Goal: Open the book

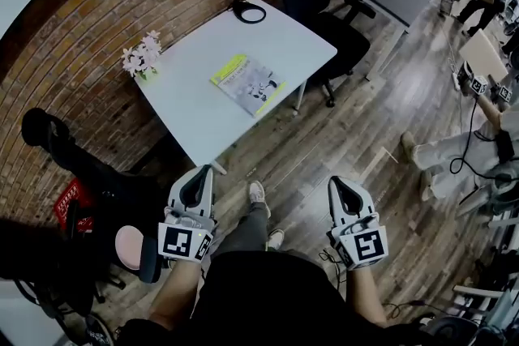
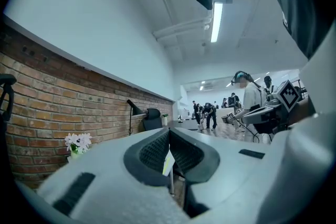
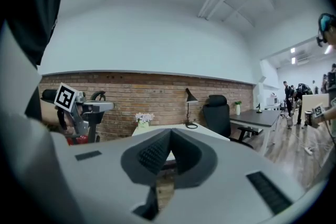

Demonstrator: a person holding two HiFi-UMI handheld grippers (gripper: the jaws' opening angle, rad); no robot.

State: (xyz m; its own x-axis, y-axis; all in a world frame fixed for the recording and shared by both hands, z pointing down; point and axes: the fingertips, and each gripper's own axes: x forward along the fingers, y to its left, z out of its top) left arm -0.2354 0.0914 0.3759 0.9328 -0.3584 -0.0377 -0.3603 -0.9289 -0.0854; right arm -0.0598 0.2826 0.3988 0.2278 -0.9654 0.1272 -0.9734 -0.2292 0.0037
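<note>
The book (image 1: 248,83) lies closed and flat near the middle of the white table (image 1: 203,121); its long axis runs slantwise across the table, one short end toward the flowers (image 1: 141,57), the other toward the table's open side; the flowers stand in a small vase (image 1: 147,75) at the table's corner by the brick wall (image 1: 73,36); left gripper (image 1: 199,174) and right gripper (image 1: 340,184) sit short of the table's near edge, jaws pressed together, empty.
</note>
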